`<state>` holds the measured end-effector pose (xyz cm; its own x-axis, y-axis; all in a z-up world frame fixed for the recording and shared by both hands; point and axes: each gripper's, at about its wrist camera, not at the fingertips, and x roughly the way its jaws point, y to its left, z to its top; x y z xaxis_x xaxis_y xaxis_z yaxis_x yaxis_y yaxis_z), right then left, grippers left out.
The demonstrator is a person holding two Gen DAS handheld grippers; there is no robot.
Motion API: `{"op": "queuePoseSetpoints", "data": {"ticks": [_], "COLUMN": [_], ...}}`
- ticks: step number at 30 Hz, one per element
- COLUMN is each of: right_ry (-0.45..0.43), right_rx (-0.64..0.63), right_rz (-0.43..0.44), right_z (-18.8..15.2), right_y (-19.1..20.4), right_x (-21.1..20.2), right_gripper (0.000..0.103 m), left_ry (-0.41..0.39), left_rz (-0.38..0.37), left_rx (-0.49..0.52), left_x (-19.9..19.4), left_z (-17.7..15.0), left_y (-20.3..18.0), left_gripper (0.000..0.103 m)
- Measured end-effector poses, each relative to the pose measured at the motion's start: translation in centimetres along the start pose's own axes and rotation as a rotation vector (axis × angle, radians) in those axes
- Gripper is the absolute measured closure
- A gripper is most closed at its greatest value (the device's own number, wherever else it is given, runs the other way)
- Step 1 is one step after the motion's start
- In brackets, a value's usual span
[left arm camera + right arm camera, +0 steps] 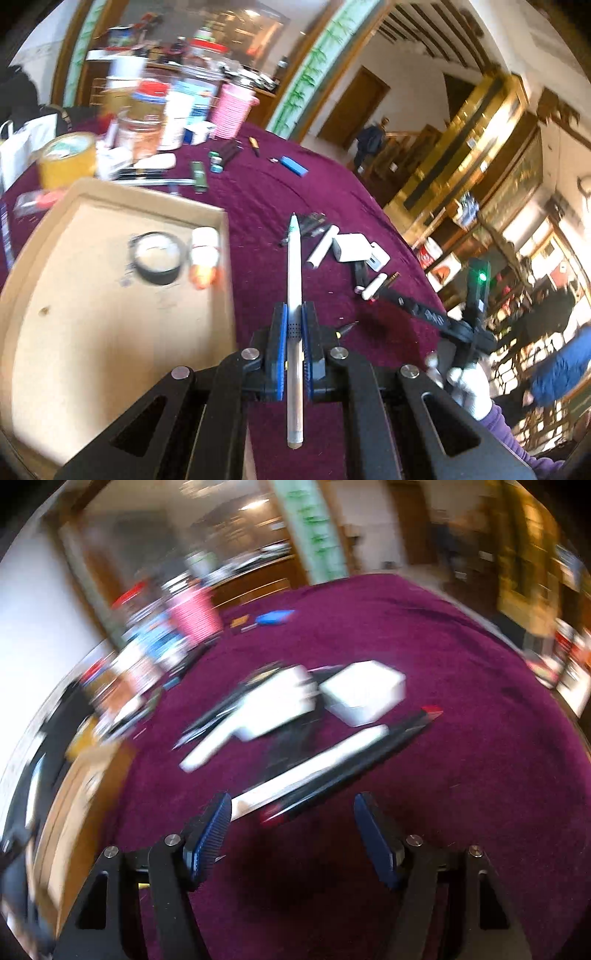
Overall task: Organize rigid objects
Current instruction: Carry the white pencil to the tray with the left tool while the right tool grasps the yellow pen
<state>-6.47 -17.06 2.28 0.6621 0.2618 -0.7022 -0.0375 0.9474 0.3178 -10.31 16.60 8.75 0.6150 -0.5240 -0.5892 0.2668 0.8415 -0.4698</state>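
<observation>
Pen [294,280], silver and slim, was clamped lengthwise between the blue pads [282,354] of the left gripper [294,325], its pale tip pointing away from the camera and its butt end sticking back past the jaws. Held that way, along the fingers and near its middle, it probably would not swing or slip during a carry. It hung above the purple tablecloth [369,206], just right of the cardboard tray [110,295], which I take to be the collecting place, since a roll of black tape [157,258] and a small white-and-orange bottle [204,254] already lay inside near its far right corner. The likely next step was to bring the pen leftward over the tray's rim and release it on the bare cardboard.

The right gripper [291,834] stood with its jaws wide apart and nothing between them, low over the tablecloth well to the right of the tray. Just beyond its fingertips lay a white stick-shaped item [314,764] touching a black marker with red ends [354,764], and farther on a white box-shaped adapter [364,692]. That view was heavily blurred, so finer detail could not be made out. The open stance suggested it was lining up on the stick or the marker as the next pick.
</observation>
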Motion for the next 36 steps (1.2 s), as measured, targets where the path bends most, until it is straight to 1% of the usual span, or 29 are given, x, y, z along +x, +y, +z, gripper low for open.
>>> {"op": "queuePoseSetpoints", "data": {"ticks": [1,3,4,6,8,10,13,16,18,19,20,21,22,23,24,25,26,28,31,32,36], "right_ry": [0.046,0.121,0.159,0.223,0.294,0.275,0.275,0.259,0.239,0.229,0.213,0.193,0.172,0.155,0.145,0.141,0.14,0.138,0.124,0.121,0.119], "right_rx": [-0.056,-0.125,-0.139,-0.111,-0.058,-0.045,-0.022,-0.034,-0.067,-0.091,-0.128,-0.17,-0.202,-0.213,-0.202,-0.187,-0.16,-0.091,-0.048,-0.019,0.045], "right_rz": [0.03,0.064,0.088,0.148,0.183,0.152,0.123,0.066,0.009,-0.018,-0.057,-0.104,-0.149,-0.17,-0.165,-0.157,-0.139,-0.053,-0.008,0.034,0.162], "right_z": [-0.5,-1.5,-2.2,-3.1,-3.4,-3.0,-1.6,-0.9,-1.0,-1.1,-1.4,-1.8,-2.1,-2.2,-2.2,-2.1,-2.0,-1.7,-1.4,-1.2,0.0], "right_y": [1.8,4.4,5.6,6.8,7.5,8.1,9.0,10.0,11.0,11.5,11.9,12.3,12.4,12.2,11.7,11.3,10.6,9.1,8.7,8.4,9.1], "right_x": [0.1,0.3,0.4,1.0,2.5,3.2,5.0,6.2,6.4,6.4,6.3,6.2,6.0,5.8,5.6,5.5,5.3,4.7,4.1,3.7,2.4], "right_gripper": [0.03,0.03,0.03,0.03,0.029,0.029,0.03,0.031,0.032,0.038,0.048,0.055,0.069,0.079,0.084,0.093,0.094,0.094,0.094,0.094,0.094], "left_ry": [-0.008,-0.03,-0.039,-0.052,-0.061,-0.068,-0.079,-0.094,-0.097,-0.098,-0.098,-0.097,-0.096,-0.095,-0.094,-0.092,-0.09,-0.091,-0.088,-0.084,-0.051], "left_rz": [0.0,-0.004,-0.006,-0.01,-0.018,-0.024,-0.025,-0.013,-0.011,-0.008,-0.003,0.001,0.004,0.004,0.003,0.002,0.003,0.009,0.018,0.023,0.088], "left_rx": [-0.014,-0.043,-0.051,-0.062,-0.07,-0.074,-0.07,-0.071,-0.083,-0.088,-0.092,-0.095,-0.098,-0.102,-0.106,-0.109,-0.109,-0.111,-0.12,-0.124,-0.112], "left_x": [-0.5,-1.6,-2.0,-2.6,-3.3,-3.6,-4.3,-4.8,-5.1,-5.1,-5.1,-5.0,-4.9,-4.9,-4.8,-4.7,-4.6,-4.6,-4.6,-4.6,-3.9], "left_z": [-0.1,-0.4,-0.5,-0.8,-0.9,-0.9,-1.1,-1.3,-1.3,-1.3,-1.4,-1.4,-1.4,-1.4,-1.5,-1.5,-1.5,-1.5,-1.2,-1.0,0.5], "left_y": [0.6,1.8,2.3,3.0,3.5,3.7,3.9,4.2,4.7,4.9,5.1,5.3,5.4,5.5,5.7,5.7,5.8,6.0,6.5,6.8,7.9], "left_gripper": [0.096,0.096,0.096,0.096,0.096,0.096,0.096,0.096,0.096,0.096,0.096,0.096,0.096,0.096,0.096,0.096,0.096,0.096,0.096,0.096,0.096]}}
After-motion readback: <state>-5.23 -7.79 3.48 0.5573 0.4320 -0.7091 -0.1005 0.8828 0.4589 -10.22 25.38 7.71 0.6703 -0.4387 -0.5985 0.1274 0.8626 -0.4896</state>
